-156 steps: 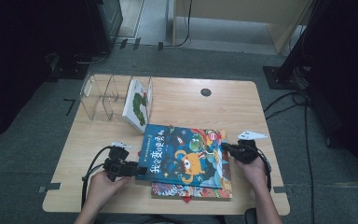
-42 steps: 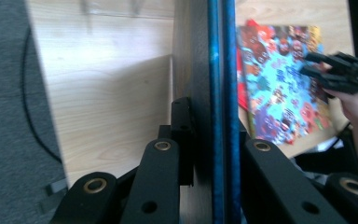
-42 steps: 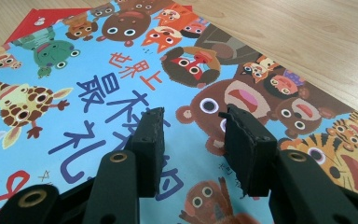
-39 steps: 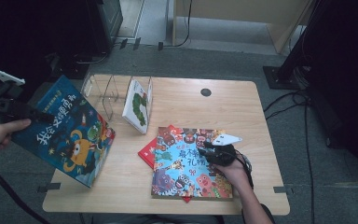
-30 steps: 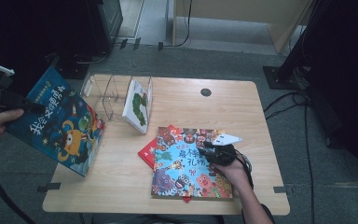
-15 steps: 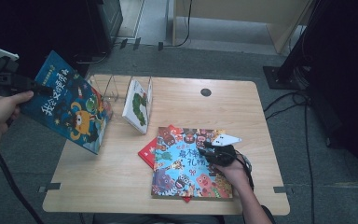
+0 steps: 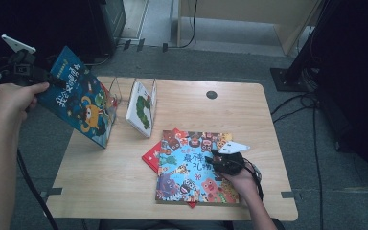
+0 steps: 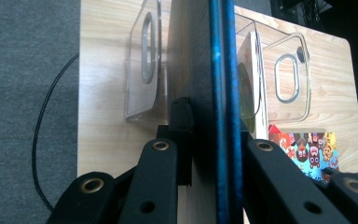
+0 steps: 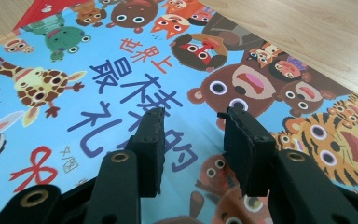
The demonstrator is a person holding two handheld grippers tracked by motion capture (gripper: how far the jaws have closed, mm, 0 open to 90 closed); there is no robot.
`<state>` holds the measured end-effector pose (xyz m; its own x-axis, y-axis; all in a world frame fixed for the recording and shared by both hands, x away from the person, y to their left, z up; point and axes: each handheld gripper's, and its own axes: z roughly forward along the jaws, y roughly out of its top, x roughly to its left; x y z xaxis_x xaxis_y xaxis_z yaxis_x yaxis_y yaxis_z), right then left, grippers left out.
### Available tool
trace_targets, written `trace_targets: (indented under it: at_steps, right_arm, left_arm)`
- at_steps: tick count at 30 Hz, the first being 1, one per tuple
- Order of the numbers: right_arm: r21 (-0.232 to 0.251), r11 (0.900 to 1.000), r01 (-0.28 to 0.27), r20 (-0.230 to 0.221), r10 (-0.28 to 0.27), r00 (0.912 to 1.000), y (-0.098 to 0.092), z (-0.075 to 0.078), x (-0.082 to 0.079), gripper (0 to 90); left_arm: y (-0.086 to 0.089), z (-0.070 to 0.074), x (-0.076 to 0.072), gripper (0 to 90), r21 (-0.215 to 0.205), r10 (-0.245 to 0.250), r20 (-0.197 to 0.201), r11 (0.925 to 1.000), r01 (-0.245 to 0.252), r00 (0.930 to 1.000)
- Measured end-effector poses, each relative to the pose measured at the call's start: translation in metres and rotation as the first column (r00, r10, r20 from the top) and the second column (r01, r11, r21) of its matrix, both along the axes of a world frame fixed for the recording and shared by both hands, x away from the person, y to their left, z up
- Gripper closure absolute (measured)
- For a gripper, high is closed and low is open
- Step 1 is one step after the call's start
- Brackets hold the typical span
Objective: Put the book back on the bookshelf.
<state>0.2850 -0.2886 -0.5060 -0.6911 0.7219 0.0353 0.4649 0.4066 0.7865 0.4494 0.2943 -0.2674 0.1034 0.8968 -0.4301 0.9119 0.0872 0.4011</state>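
A blue picture book (image 7: 79,98) hangs tilted in the air over the table's left edge, with my left gripper (image 7: 26,72) shut on its upper corner. In the left gripper view the book's edge (image 8: 223,93) runs upright between the jaws of the left gripper (image 8: 212,135), with the clear rack (image 8: 144,70) just beyond. A colourful animal book (image 7: 191,167) lies flat near the front, on top of a red book (image 7: 151,155). My right gripper (image 7: 223,160) rests low over that cover, open, and the right gripper (image 9: 193,135) has nothing between its pads.
The clear divider rack (image 7: 120,88) stands at the table's back left, with a white book (image 7: 141,108) upright in it. A round black hole (image 7: 211,94) marks the wooden table (image 7: 124,182) at the back. Cables lie on the floor at right.
The blue book, which earlier lay on the pile, has been carried rightward and slightly down toward the rack by my left hand. My right gripper has stayed over the animal book.
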Motion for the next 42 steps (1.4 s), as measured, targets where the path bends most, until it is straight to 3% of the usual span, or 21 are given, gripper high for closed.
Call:
trace_targets:
  at_steps: [7, 15, 22, 31, 34, 39, 42]
  right_arm:
    - [0.014, 1.0, 0.012, 0.022, -0.013, 0.9997, -0.006, 0.001, -0.014, 58.6]
    - [0.033, 0.996, 0.077, 0.023, -0.078, 0.9967, -0.023, 0.001, -0.028, 58.6]
    - [0.031, 0.992, 0.121, 0.02, -0.121, 0.9924, -0.034, 0.0, -0.035, 59.0]
    - [0.016, 0.993, 0.117, 0.019, -0.117, 0.993, -0.034, -0.001, -0.034, 59.1]
    - [0.016, 0.994, 0.111, 0.017, -0.111, 0.9936, -0.032, -0.001, -0.033, 59.1]
    - [0.04, 0.993, 0.111, 0.013, -0.112, 0.9937, -0.034, -0.001, -0.029, 60.0]
    - [0.053, 0.992, 0.116, 0.005, -0.116, 0.9932, -0.036, 0.0, -0.026, 60.6]
  left_arm:
    - [-0.001, 0.001, 0.016, 80.2, 0.005, -0.01, -0.002, 0.9999, 0.01, 0.9999]
    - [0.007, -0.001, 0.027, 80.4, -0.004, -0.017, -0.006, 0.9998, 0.017, 0.9998]
    - [0.019, -0.006, 0.025, 82.2, -0.009, -0.01, -0.006, 0.9999, 0.01, 0.9999]
    - [0.019, -0.005, 0.024, 82.1, -0.014, -0.015, 0.023, 0.9998, 0.016, 0.9996]
    - [0.019, -0.007, 0.023, 81.3, -0.023, -0.019, 0.017, 0.9996, 0.02, 0.9997]
    - [0.019, -0.004, 0.017, 72.8, -0.003, -0.02, 0.026, 0.9998, 0.02, 0.9995]
    - [0.018, -0.004, 0.012, 68.5, 0.01, -0.048, 0.025, 0.9988, 0.048, 0.9986]
